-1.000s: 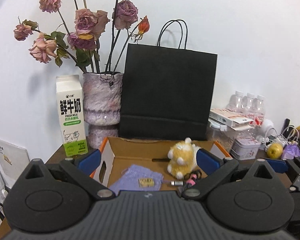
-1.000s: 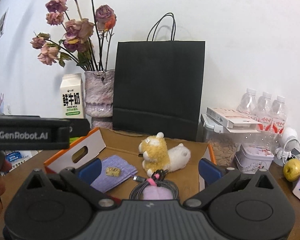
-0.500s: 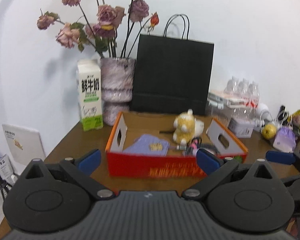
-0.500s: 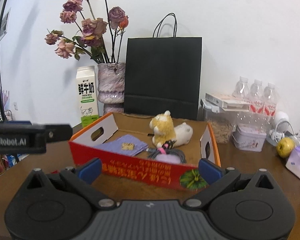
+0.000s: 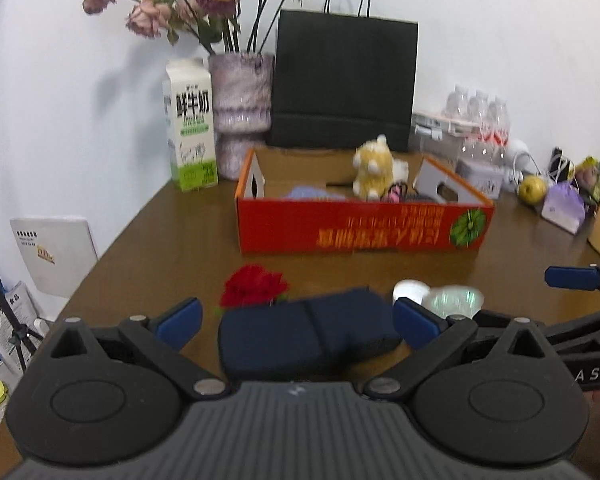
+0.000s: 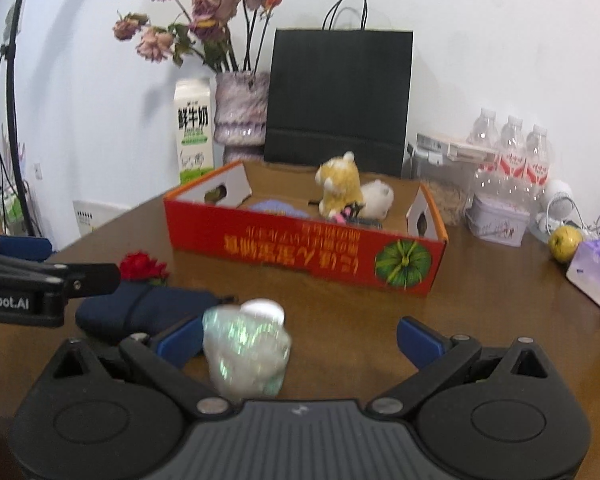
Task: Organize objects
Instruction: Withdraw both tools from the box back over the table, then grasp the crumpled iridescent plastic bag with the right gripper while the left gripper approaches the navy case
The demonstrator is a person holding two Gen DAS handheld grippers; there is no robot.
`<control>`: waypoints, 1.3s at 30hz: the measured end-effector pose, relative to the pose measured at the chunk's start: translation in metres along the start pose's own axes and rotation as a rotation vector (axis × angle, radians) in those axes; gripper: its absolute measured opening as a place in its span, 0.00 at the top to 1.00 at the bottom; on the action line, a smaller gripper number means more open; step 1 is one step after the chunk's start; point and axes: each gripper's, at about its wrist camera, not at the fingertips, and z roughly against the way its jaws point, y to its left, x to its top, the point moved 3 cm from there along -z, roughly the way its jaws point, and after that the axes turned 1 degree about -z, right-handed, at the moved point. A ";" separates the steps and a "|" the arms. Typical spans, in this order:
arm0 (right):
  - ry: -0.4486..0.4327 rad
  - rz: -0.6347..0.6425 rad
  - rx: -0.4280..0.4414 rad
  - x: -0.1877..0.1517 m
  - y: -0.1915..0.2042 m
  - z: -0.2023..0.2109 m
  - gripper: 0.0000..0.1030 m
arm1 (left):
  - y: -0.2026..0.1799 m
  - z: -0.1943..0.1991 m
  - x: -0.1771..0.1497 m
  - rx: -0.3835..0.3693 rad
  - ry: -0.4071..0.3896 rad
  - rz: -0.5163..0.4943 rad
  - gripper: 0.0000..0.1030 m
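A red cardboard box (image 5: 360,230) (image 6: 300,246) stands mid-table and holds a yellow plush toy (image 5: 370,170) (image 6: 338,184), a purple cloth (image 5: 308,193) and a cable with a pink tie (image 5: 396,193). In front of it lie a dark blue pouch (image 5: 304,336) (image 6: 144,306), a red fabric rose (image 5: 254,284) (image 6: 142,266) and a shiny iridescent bottle with a white cap (image 6: 246,350) (image 5: 444,300). My left gripper (image 5: 296,322) is open over the pouch. My right gripper (image 6: 300,340) is open, the bottle by its left finger.
At the back stand a milk carton (image 5: 190,124), a vase of dried roses (image 5: 240,112) and a black paper bag (image 5: 342,84). To the right are water bottles (image 6: 512,148), a tin (image 6: 496,220), an apple (image 6: 564,242) and a purple bag (image 6: 598,272).
Both grippers have pulled back from the box toward the table's near edge. The pouch, rose and bottle have come into view between and beside the fingers.
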 end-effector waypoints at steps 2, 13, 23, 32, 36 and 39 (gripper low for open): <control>0.015 0.001 -0.002 -0.008 0.003 0.002 0.00 | 0.005 0.002 -0.007 0.005 0.008 0.001 0.00; 0.090 0.004 -0.016 -0.038 0.020 -0.002 0.00 | 0.042 -0.003 -0.032 0.015 0.061 0.058 0.00; 0.102 -0.032 -0.029 -0.032 0.023 -0.027 0.00 | 0.059 -0.006 -0.037 0.003 0.062 0.127 0.00; 0.100 -0.031 -0.013 -0.025 0.025 -0.045 0.03 | 0.058 -0.007 -0.039 0.012 0.064 0.123 0.00; 0.091 -0.005 -0.007 -0.023 0.030 -0.049 0.14 | 0.058 -0.009 -0.040 0.019 0.069 0.123 0.00; 0.081 0.011 0.016 -0.022 0.037 -0.051 0.28 | 0.058 -0.010 -0.040 0.025 0.073 0.125 0.00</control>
